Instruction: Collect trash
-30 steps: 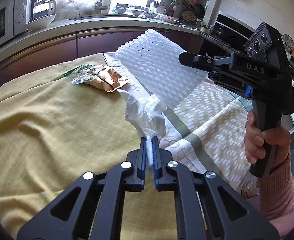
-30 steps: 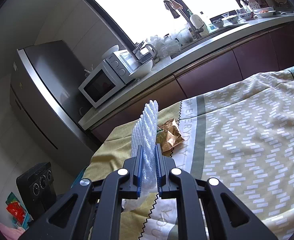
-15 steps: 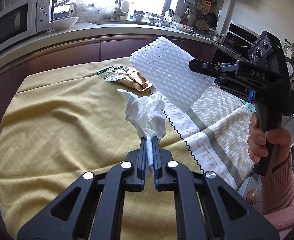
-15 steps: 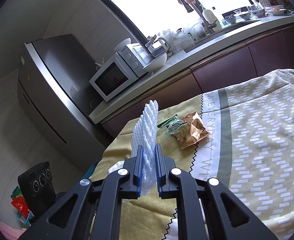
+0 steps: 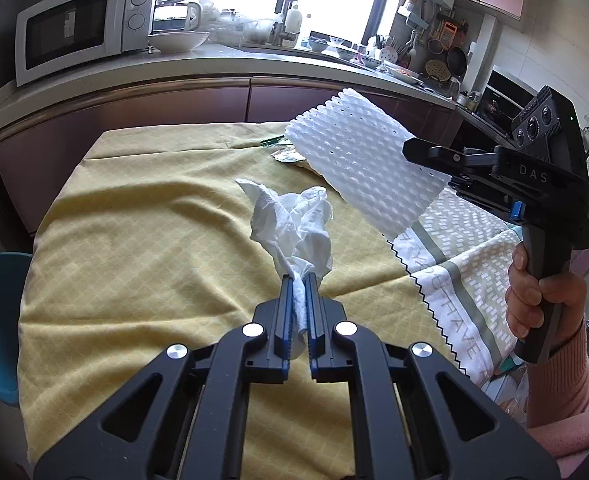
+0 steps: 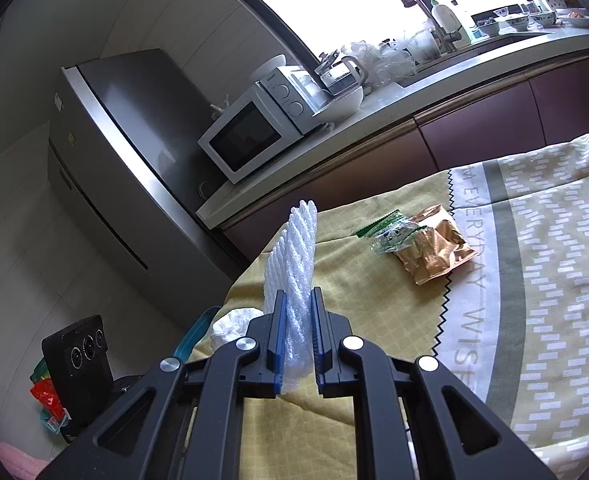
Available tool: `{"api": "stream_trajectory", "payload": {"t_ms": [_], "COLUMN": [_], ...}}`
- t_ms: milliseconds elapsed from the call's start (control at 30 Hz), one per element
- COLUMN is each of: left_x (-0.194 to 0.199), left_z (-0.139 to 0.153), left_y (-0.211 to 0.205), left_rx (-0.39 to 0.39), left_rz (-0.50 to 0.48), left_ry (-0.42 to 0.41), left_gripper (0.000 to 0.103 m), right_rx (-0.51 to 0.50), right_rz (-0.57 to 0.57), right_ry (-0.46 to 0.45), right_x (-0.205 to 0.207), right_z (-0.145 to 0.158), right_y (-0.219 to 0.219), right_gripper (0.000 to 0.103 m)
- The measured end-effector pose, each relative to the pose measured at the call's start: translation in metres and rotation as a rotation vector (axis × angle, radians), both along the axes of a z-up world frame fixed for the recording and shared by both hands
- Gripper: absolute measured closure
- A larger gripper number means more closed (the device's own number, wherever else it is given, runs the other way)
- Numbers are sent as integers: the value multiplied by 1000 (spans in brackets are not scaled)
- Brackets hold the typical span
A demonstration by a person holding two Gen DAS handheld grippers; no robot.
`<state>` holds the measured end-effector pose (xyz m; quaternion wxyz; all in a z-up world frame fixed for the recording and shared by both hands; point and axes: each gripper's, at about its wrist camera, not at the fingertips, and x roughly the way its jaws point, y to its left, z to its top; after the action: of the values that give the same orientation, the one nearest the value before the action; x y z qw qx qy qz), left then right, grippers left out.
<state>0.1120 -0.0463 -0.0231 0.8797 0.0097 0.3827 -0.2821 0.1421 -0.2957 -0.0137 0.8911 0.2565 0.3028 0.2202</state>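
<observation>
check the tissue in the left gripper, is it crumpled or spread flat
Crumpled. The white tissue bunches into folds above the left gripper, whose jaws pinch its lower end.

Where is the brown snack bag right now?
In the right wrist view the brown snack bag lies on the tablecloth right of centre, touching a green wrapper, beyond the held foam sheet.

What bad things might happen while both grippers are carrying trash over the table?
The crumpled tissue is pinched only by a thin twisted end in the left gripper, so it might slip or tear free. The foam net sticks far out of the right gripper and may catch something. The snack wrappers could be forgotten on the tablecloth.
</observation>
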Motion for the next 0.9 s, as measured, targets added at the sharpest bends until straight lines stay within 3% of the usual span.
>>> {"api": "stream_trajectory", "payload": {"t_ms": [900], "left_x": [-6], "left_z": [13], "left_y": [92], "left_rx": [-31], "left_rz": [195], "left_ry": [-26], "left_gripper": [96], "right_rx": [-8], "right_rz": [164], "right_ry": [29], "right_x": [26], "right_z": [-3], "right_y": [79], "right_gripper": [92]}}
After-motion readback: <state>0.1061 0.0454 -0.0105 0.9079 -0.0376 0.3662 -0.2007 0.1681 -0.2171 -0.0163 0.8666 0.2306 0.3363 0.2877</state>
